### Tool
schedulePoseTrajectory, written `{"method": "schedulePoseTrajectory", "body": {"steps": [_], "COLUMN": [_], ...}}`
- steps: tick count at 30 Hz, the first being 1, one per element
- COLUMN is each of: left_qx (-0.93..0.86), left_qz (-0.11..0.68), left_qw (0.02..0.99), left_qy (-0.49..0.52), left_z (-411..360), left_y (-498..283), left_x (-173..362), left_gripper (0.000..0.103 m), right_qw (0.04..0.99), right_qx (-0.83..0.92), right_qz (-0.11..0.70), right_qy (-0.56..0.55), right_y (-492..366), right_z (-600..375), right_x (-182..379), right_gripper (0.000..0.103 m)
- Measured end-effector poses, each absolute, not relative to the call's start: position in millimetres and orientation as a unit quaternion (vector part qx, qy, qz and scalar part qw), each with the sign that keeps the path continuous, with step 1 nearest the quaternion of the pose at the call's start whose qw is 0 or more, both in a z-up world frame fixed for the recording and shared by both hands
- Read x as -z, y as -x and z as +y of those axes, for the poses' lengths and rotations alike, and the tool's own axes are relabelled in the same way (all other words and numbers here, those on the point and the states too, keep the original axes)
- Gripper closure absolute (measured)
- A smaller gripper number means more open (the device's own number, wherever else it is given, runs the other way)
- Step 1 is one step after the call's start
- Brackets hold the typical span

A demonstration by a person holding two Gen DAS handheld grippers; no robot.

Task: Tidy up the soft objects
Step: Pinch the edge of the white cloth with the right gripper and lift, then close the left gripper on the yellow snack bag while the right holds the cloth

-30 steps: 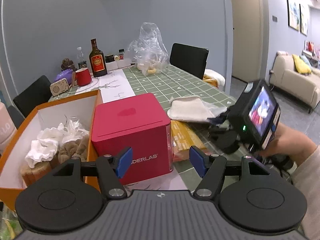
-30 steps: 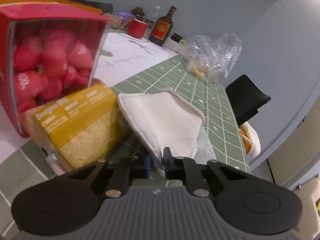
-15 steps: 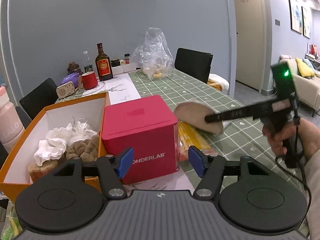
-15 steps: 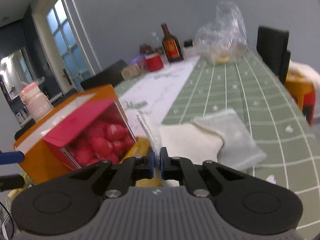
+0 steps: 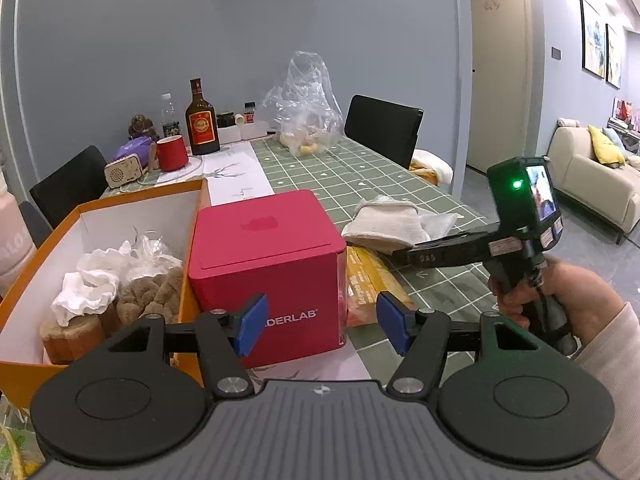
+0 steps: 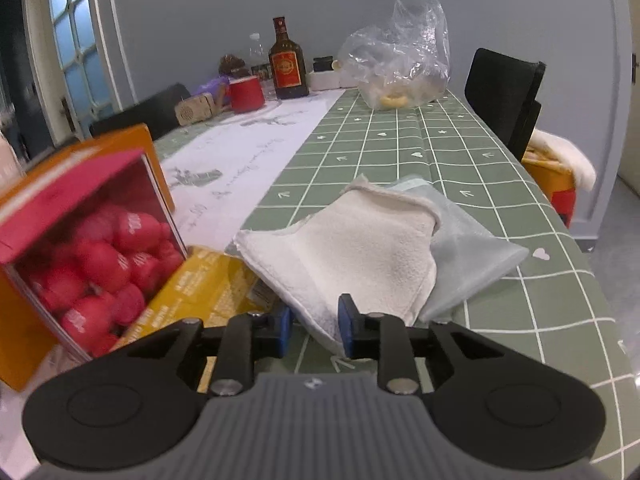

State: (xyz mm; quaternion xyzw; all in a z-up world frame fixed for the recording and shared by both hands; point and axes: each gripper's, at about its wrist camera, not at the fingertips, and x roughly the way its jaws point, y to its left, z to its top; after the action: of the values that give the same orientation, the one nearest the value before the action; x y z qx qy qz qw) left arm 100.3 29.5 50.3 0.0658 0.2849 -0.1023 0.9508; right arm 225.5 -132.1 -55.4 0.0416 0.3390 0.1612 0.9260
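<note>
A folded white cloth (image 6: 352, 248) lies on the green checked table (image 6: 460, 152), over a pale blue cloth (image 6: 472, 256). It also shows in the left wrist view (image 5: 384, 222). My right gripper (image 6: 314, 330) is partly open, its jaws either side of the white cloth's near corner, which rests loose between them. My left gripper (image 5: 318, 322) is open and empty, in front of a red box (image 5: 268, 264). An orange box (image 5: 100, 208) at left holds white and brown soft items (image 5: 116, 284).
A yellow packet (image 6: 200, 284) lies between the red box of red balls (image 6: 100, 264) and the cloths. At the far end stand a bottle (image 6: 286, 64), a red cup (image 6: 246, 94) and a clear plastic bag (image 6: 404, 56). Black chairs (image 6: 506, 96) line the right edge.
The right gripper, shut on the white cloth and lifting it half a second ago, has lowered and opened. The cloth lies flat on the table again. The left gripper stayed open.
</note>
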Motion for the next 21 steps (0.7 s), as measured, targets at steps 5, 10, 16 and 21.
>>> {"method": "schedulePoseTrajectory", "body": {"steps": [5,10,16,21], "left_qx": [0.130,0.131,0.101,0.060], "left_qz": [0.319,0.321,0.310,0.309], "left_qw": [0.937,0.934,0.937,0.939], "left_qy": [-0.052,-0.083,-0.125,-0.141], "left_z": [26,0,-48,-83], "left_y": [-110,-119,-126,-133], "left_x": [-50,-45,-16,9], "left_gripper": [0.029,0.029,0.029,0.034], "right_qw": [0.932,0.943,0.951,0.956], "right_qx": [-0.171,-0.178,-0.152,-0.130], "right_qz": [0.311,0.241,0.231,0.230], "right_qy": [-0.072,-0.143,-0.139,-0.126], "right_y": [-220,-202,-199,-199], "right_z": [-141,-170,-174,-175], "right_x": [42,20,11,11], "right_gripper": [0.098,0.099,0.100,0.100]}}
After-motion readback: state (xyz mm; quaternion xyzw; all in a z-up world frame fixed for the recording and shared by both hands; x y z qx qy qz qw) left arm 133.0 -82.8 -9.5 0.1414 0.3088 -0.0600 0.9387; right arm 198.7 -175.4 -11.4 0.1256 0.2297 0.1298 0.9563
